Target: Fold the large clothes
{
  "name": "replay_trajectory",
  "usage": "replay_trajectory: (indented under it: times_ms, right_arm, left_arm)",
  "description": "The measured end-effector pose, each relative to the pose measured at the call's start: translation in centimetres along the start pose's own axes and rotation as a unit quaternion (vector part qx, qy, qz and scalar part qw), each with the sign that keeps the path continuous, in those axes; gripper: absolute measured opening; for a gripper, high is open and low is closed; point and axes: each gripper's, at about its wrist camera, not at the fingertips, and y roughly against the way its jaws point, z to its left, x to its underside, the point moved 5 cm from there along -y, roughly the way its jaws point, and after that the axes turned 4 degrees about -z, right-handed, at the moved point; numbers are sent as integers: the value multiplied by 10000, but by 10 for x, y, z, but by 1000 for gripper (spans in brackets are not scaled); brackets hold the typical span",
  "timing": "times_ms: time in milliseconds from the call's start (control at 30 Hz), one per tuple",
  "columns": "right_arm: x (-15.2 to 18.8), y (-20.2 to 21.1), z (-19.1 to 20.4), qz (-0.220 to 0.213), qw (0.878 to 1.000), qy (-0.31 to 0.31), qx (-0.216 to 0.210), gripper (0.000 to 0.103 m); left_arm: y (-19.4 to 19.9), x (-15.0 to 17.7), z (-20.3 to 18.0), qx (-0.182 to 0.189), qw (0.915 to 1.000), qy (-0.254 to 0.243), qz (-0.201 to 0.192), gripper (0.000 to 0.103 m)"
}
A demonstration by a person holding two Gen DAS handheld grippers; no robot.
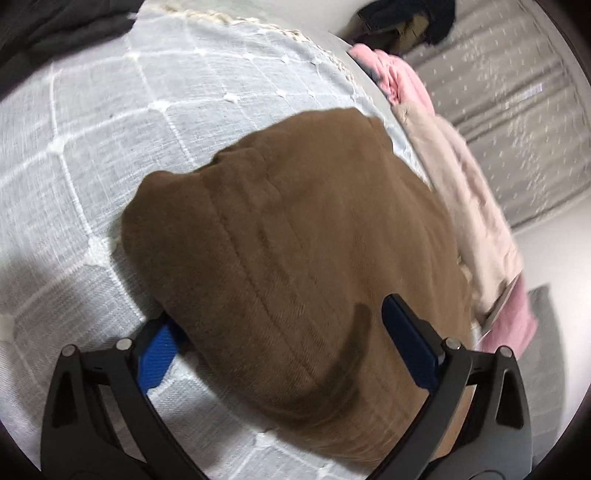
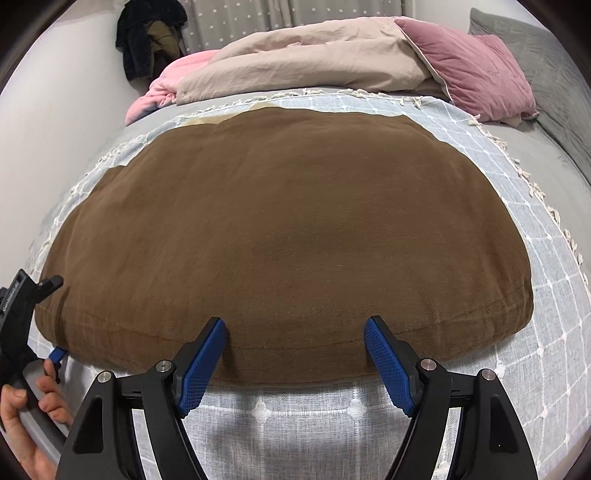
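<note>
A large brown garment (image 2: 288, 229) lies folded flat on a light grey checked blanket (image 2: 554, 295) on the bed. My right gripper (image 2: 295, 339) is open at the garment's near hem, its blue pads either side of the edge. My left gripper (image 1: 284, 325) is open at the garment's left corner, one finger above the brown cloth (image 1: 295, 240) and one below its edge. The left gripper also shows in the right wrist view (image 2: 55, 317), held by a hand.
A beige duvet (image 2: 303, 55) and pink pillow (image 2: 476, 70) lie piled at the bed's far side. Dark clothes (image 2: 147, 37) hang by the wall beside a starred grey curtain (image 2: 258, 18). The blanket's fringed edge (image 2: 546, 199) runs along the right.
</note>
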Motion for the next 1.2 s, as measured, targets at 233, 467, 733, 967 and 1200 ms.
replay_trajectory:
  times_ms: [233, 467, 733, 967, 1200]
  right_arm:
    - [-2, -1, -1, -5, 10000, -71, -43, 79]
    - [-1, 2, 13, -40, 9996, 204, -190, 79]
    - [0, -1, 28, -31, 9988, 465, -177, 79]
    - [-2, -3, 27, -21, 9986, 482, -209, 79]
    - [-2, -13, 38, -57, 9970, 646, -425, 79]
  left_arm:
    - [-3, -3, 1, -401, 9985, -227, -308, 101]
    - [0, -20, 15, -137, 9986, 303, -413, 71]
    - [2, -21, 9, 97, 9982, 194, -563, 46]
    - [19, -24, -9, 237, 9959, -208, -852, 33]
    - [61, -24, -50, 697, 9829, -921, -1437, 29]
